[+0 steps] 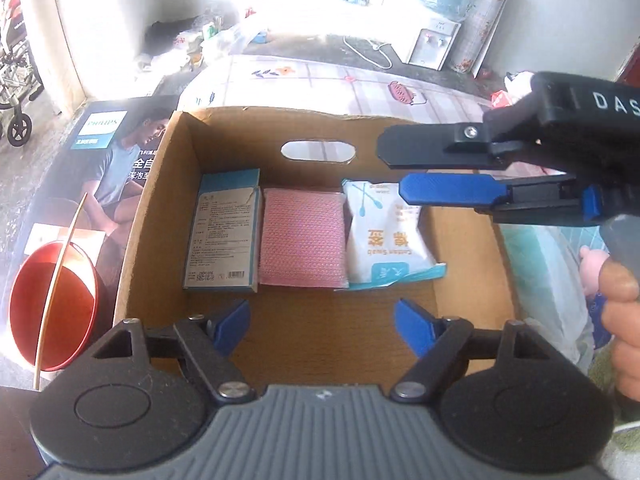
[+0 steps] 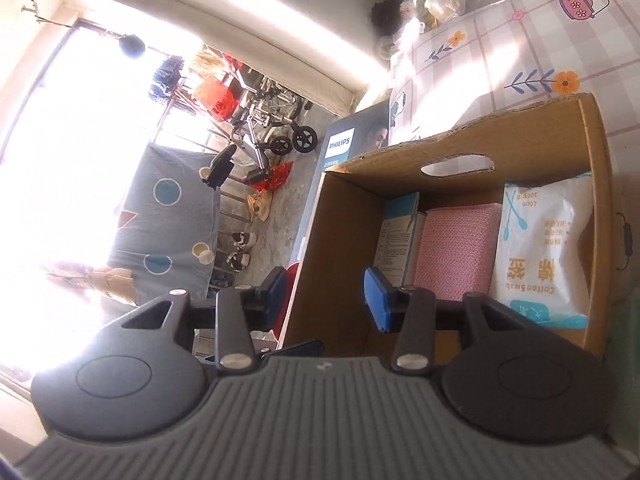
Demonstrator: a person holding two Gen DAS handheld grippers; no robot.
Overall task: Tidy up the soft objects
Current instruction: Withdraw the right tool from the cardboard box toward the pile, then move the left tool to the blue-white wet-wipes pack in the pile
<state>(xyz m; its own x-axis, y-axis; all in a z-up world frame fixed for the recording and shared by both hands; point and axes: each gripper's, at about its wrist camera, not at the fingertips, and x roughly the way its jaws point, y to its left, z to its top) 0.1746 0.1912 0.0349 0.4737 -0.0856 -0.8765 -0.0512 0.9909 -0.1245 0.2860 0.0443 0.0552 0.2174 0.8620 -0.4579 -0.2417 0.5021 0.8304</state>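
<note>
Cardboard box (image 1: 160, 208) at frame centre holds carton (image 1: 224, 236), pink cloth (image 1: 302, 236) and swab pack (image 1: 384, 236) side by side—seemingly sorted—while left gripper (image 1: 322, 322) and right gripper (image 2: 326, 298) hover apart, empty.

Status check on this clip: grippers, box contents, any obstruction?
Left gripper open, empty; right gripper open, empty. Blue carton, pink cloth and cotton swab pack side by side in cardboard box. Nothing blocking.
</note>
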